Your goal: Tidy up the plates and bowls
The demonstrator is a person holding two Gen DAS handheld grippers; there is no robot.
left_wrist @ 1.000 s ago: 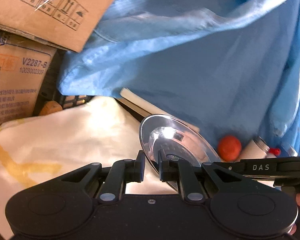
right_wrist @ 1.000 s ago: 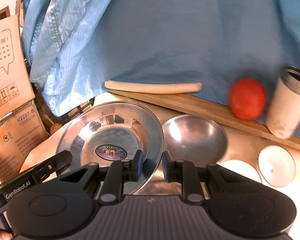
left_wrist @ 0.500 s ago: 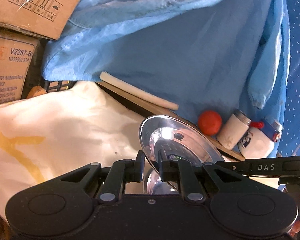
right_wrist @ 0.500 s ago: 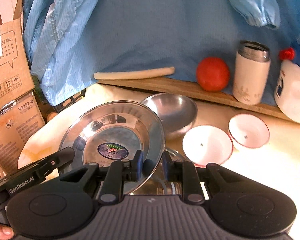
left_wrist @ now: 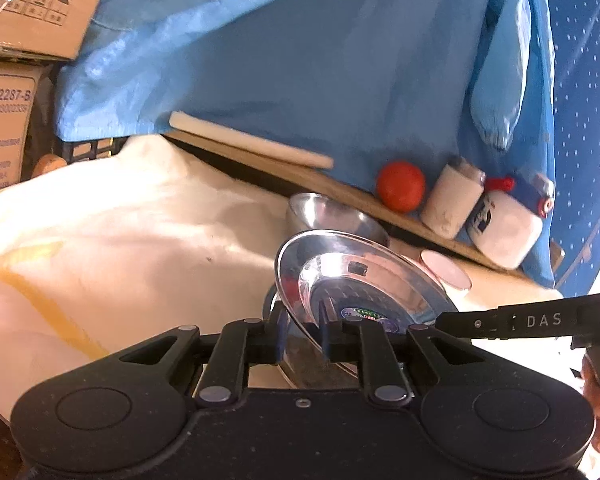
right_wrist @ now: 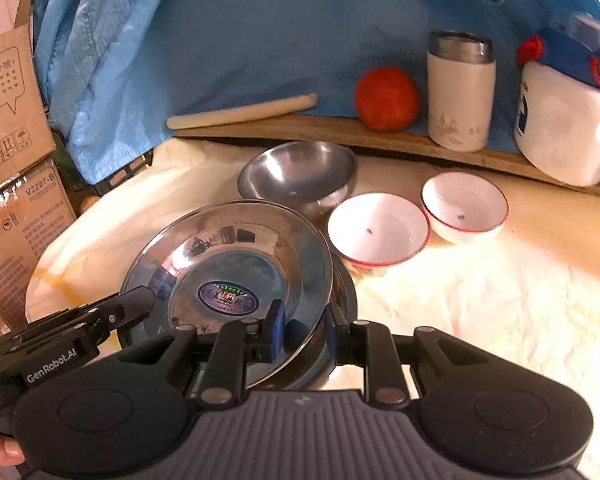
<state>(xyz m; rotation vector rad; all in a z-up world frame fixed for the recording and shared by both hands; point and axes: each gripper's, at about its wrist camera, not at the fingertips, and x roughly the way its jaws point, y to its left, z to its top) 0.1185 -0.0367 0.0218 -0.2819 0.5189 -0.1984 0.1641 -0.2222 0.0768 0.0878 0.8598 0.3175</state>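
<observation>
1. The left gripper (left_wrist: 302, 334) and right gripper (right_wrist: 302, 334) each clench opposite rims of the steel plate (right_wrist: 228, 264).
2. The plate is tilted, just in front of the steel bowl (right_wrist: 298, 176).
3. Two white bowls (right_wrist: 378, 232) sit right of the steel bowl.
4. A tomato (right_wrist: 386, 98) rests on the wooden board (right_wrist: 300, 130) behind the steel bowl.

On the bench: one steel plate (right_wrist: 228, 264) with an oval sticker, one steel bowl (right_wrist: 298, 176), two white bowls with red rims, the nearer (right_wrist: 378, 230) and the farther (right_wrist: 465, 205). On the wooden board behind: one red ball (right_wrist: 387, 98), one rolling pin (right_wrist: 242, 111), one white flask (right_wrist: 460, 92), one white jug (right_wrist: 566, 120). Two cardboard boxes (right_wrist: 12, 216) stacked at left
</observation>
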